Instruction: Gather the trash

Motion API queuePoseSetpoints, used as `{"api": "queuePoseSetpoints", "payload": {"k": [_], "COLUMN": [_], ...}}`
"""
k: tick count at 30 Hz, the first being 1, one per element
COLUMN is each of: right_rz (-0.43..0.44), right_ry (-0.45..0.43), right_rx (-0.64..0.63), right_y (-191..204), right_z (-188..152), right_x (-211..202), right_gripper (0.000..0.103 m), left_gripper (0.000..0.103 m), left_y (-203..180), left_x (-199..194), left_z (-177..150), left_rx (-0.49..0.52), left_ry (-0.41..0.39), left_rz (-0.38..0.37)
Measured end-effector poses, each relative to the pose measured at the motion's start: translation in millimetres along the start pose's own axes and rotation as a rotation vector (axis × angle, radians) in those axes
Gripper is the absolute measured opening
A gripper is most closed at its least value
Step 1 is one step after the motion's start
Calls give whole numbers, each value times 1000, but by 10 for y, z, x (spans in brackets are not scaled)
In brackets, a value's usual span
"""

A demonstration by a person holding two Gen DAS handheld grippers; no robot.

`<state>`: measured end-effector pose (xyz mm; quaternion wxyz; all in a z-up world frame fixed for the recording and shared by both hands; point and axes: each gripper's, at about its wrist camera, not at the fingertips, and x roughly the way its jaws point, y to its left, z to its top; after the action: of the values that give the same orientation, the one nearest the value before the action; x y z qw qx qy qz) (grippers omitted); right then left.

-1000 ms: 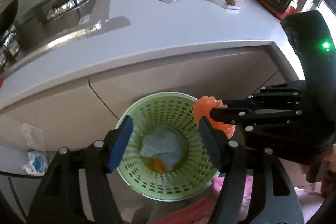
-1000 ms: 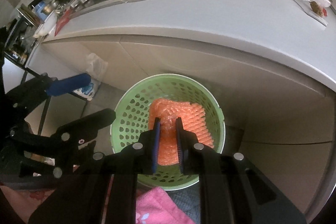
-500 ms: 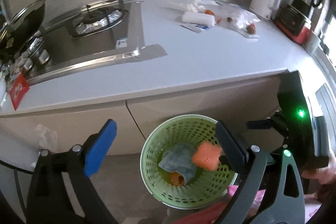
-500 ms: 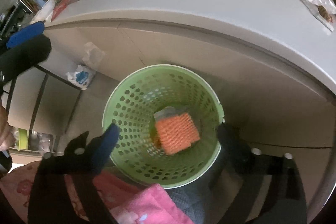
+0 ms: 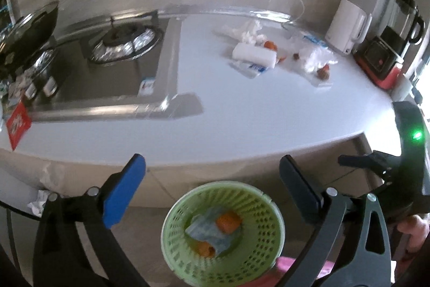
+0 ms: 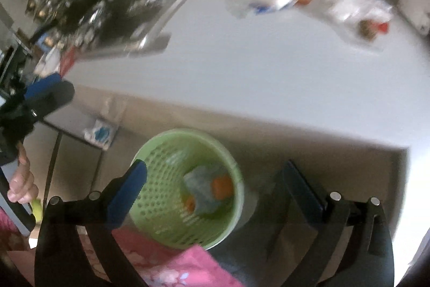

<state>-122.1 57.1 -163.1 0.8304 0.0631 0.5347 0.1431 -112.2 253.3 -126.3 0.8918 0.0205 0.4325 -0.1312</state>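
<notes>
Left gripper (image 5: 212,184): lower frame, jaws spread, empty.
Right gripper (image 6: 215,179): lower frame, jaws spread, empty.
Green basket (image 5: 172,219): bottom centre, holding orange foam net (image 5: 228,222).
Counter trash: white roll (image 5: 254,57), upper right; probably light and soft, best pinched mid-length.
Clear bag (image 5: 315,59): farther right; likely slippery, so grasp a bunched fold.

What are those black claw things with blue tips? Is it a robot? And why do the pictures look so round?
No robot: a person holds a hand-held gripper in each hand. Each carries a camera with a very wide lens, which bends the picture round. One picture looks along the left hand-held gripper, the other along the right hand-held gripper. Both are open and hold nothing. Below them stands a green basket with an orange piece and a bluish wrapper inside. On the white counter more trash waits: a white roll, crumpled tissue and a clear plastic bag.
</notes>
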Motion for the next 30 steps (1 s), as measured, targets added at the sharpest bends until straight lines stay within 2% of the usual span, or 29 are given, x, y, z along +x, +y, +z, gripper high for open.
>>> {"api": "queuePoseSetpoints", "payload": {"k": [7, 11, 18, 24, 30], "right_rz": [-63, -101, -156, -177, -183], "right_ry": [-98, -135, -195, -227, -192], "right_rx": [32, 49, 50, 28, 39], "right_y": [-685, -1089, -1762, -2320, -2874], "right_z": [373, 593, 1094, 1656, 2221], "right_x": [-334, -447, -557, -480, -96], "right_gripper": [101, 101, 101, 101, 101], "left_gripper": [95, 95, 95, 95, 95], "left_y": [-424, -611, -873, -1093, -1191], "left_x": [234, 482, 1027, 1531, 2097], "left_z": [510, 907, 1636, 2129, 2414], "left_rx": [46, 18, -47, -58, -77], "left_ry": [-40, -40, -51, -50, 19], "left_rz": [22, 6, 36, 86, 136]}}
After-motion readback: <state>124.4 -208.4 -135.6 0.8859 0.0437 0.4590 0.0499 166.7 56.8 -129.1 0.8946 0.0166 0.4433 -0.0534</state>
